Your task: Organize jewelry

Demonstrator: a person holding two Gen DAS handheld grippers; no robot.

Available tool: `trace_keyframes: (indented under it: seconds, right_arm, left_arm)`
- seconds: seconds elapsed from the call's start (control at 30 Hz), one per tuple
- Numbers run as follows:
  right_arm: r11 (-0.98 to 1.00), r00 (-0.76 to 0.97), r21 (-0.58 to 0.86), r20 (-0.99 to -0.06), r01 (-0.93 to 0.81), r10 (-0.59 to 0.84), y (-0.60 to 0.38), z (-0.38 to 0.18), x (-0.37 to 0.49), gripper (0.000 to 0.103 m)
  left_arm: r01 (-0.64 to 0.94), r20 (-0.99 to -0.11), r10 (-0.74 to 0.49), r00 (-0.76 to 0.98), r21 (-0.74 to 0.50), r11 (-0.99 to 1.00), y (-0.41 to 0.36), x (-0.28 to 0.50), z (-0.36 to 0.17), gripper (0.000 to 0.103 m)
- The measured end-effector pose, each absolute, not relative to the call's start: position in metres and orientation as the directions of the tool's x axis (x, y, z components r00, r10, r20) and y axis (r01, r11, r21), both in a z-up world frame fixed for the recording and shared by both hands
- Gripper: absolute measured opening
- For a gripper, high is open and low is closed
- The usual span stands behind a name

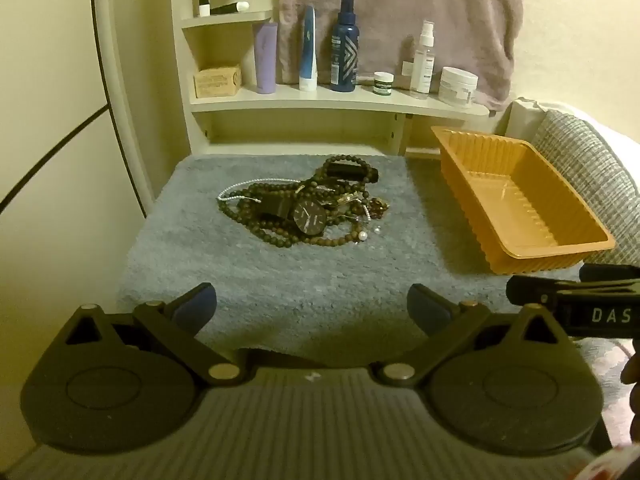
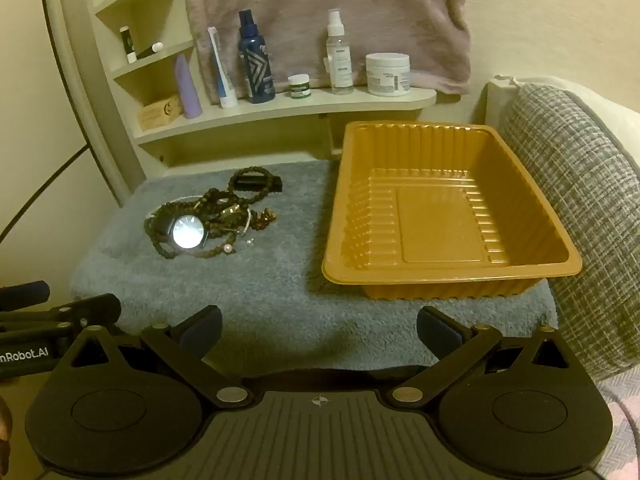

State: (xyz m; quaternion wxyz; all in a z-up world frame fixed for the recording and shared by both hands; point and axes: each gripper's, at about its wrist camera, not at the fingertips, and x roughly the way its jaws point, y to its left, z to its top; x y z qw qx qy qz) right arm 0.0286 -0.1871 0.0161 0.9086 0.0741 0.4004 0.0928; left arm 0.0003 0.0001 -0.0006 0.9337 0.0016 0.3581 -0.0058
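A tangled pile of jewelry (image 1: 304, 204) lies on the grey-blue mat (image 1: 280, 280): dark bead strands, a black wristwatch (image 1: 309, 218), a white pearl string and small pearl pieces. It also shows in the right wrist view (image 2: 208, 216), where the watch face (image 2: 187, 233) glares white. An empty orange plastic tray (image 2: 440, 208) stands to the right of the pile, also seen in the left wrist view (image 1: 520, 204). My left gripper (image 1: 312, 306) is open and empty at the mat's near edge. My right gripper (image 2: 320, 326) is open and empty in front of the tray.
A curved shelf (image 1: 340, 100) behind the mat carries bottles, tubes and jars, with a pinkish towel (image 2: 320, 12) hanging behind. A grey woven cushion (image 2: 580, 200) lies against the tray's right side. A wall stands at the left.
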Motion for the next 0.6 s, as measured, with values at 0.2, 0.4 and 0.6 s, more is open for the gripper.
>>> trace_keyframes:
  seconds: [0.2, 0.4, 0.6]
  right_arm:
    - [0.972, 0.664, 0.21, -0.712, -0.109, 0.228, -0.187, 0.016, 0.028, 0.103]
    - [0.972, 0.664, 0.21, -0.712, -0.108, 0.228, -0.187, 0.016, 0.028, 0.103]
    - [0.971, 0.663, 0.211, -0.713, -0.109, 0.229, -0.188, 0.016, 0.027, 0.103]
  left_arm:
    - [0.005, -0.667, -0.002, 0.745, 0.004, 1.0, -0.008, -0.001, -0.001, 0.101]
    - [0.008, -0.668, -0.03, 0.743, -0.036, 0.999, 0.003, -0.003, 0.002, 0.101]
    - [0.011, -0.666, -0.027, 0.746, -0.029, 1.0, 0.002, -0.003, 0.002, 0.1]
